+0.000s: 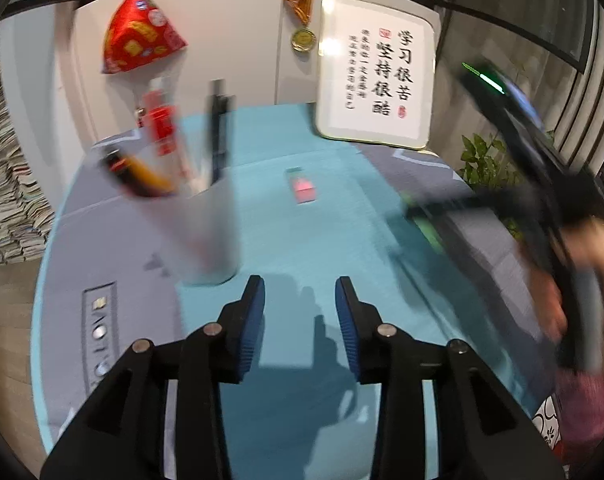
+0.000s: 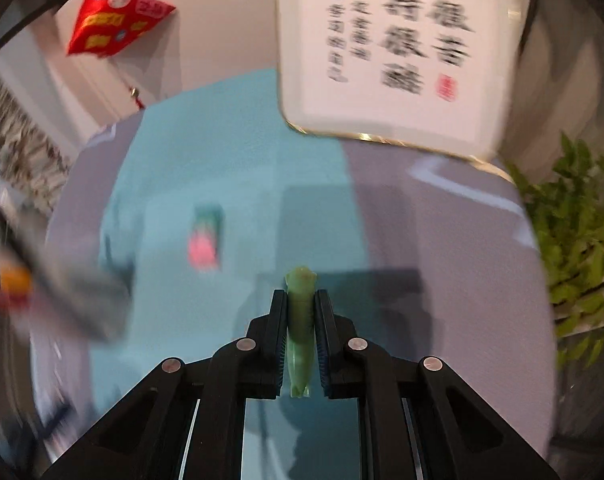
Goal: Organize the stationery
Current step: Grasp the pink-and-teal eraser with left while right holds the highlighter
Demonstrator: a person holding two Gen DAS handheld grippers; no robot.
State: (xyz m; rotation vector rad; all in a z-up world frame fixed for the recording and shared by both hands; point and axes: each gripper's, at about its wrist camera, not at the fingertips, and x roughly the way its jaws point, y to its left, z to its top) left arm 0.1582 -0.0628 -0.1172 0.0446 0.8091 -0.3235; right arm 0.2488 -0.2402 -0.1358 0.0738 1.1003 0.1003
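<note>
A pale green pen (image 2: pixel 300 320) lies lengthwise between the blue pads of my right gripper (image 2: pixel 300 294), which is shut on it above the teal mat (image 2: pixel 242 160). In the left wrist view the right gripper (image 1: pixel 421 220) is a dark blur at the right, with a hand (image 1: pixel 561 280) behind it. My left gripper (image 1: pixel 300 300) hangs open over the mat (image 1: pixel 302 240) with nothing between its fingers. Just to its front left stands a translucent pen cup (image 1: pixel 206 232) holding several pens and a red item. A small pink and green eraser (image 1: pixel 300 190) (image 2: pixel 206 240) lies on the mat beyond both grippers.
A framed calligraphy board (image 1: pixel 375 72) (image 2: pixel 393 52) leans against the wall at the table's far edge. A leafy plant (image 1: pixel 485 160) (image 2: pixel 581 240) stands off the right edge. A red bag (image 1: pixel 140 34) and a medal (image 1: pixel 303 38) hang on the wall. Stacked papers (image 1: pixel 6 200) sit far left.
</note>
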